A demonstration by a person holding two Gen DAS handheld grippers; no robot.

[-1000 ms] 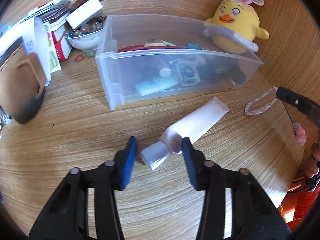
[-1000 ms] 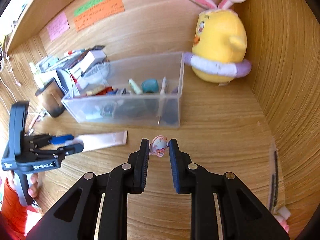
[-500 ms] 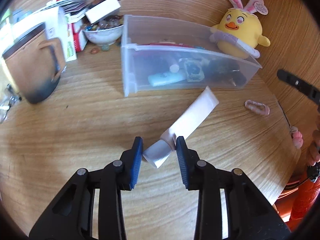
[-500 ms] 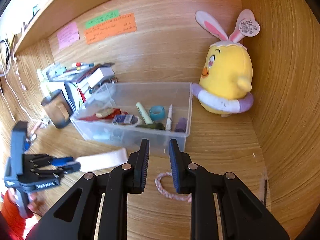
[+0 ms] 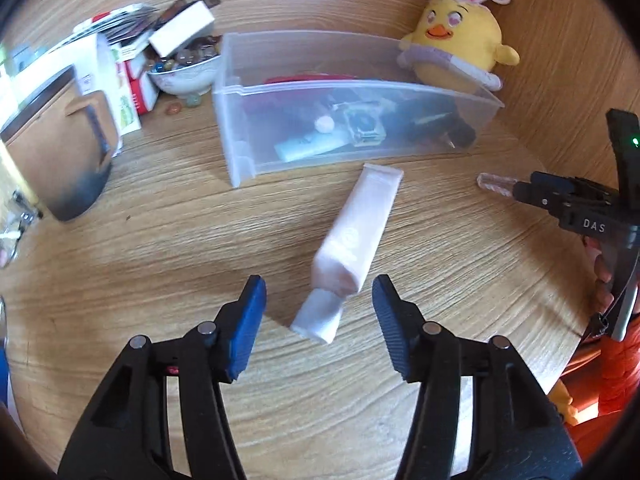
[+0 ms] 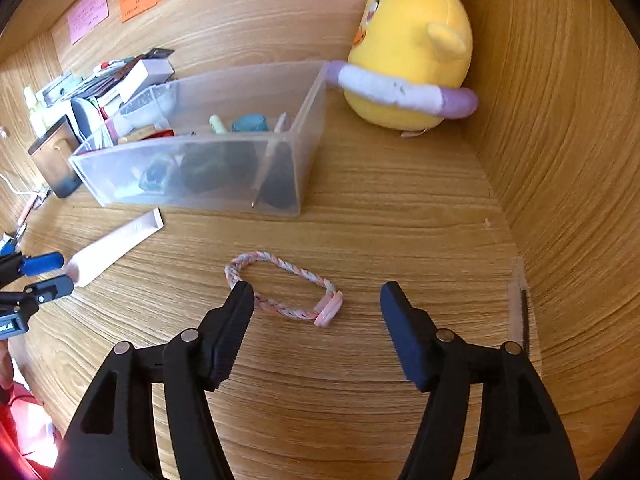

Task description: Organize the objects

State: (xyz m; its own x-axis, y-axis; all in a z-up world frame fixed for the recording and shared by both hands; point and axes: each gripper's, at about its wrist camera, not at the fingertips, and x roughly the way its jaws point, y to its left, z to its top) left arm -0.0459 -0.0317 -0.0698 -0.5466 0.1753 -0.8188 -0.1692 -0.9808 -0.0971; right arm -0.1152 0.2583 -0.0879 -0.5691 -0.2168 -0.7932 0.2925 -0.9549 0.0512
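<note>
Left claw [image 5: 319, 303] spread, jaws just opened; white tube [image 5: 352, 240] lies loose between them on the counter [image 5: 160, 240], far end pointing at the clear bin [image 5: 280, 128]. Right claw [image 6: 317, 302] also spread, just opened, braided hair tie [image 6: 280, 280] flat between its jaws, in front of the bin's right end.

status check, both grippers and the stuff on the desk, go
Left gripper just opened, tube loose between jaws. Right gripper just opened, braided band flat on desk. Bin ahead, path clear.
</note>
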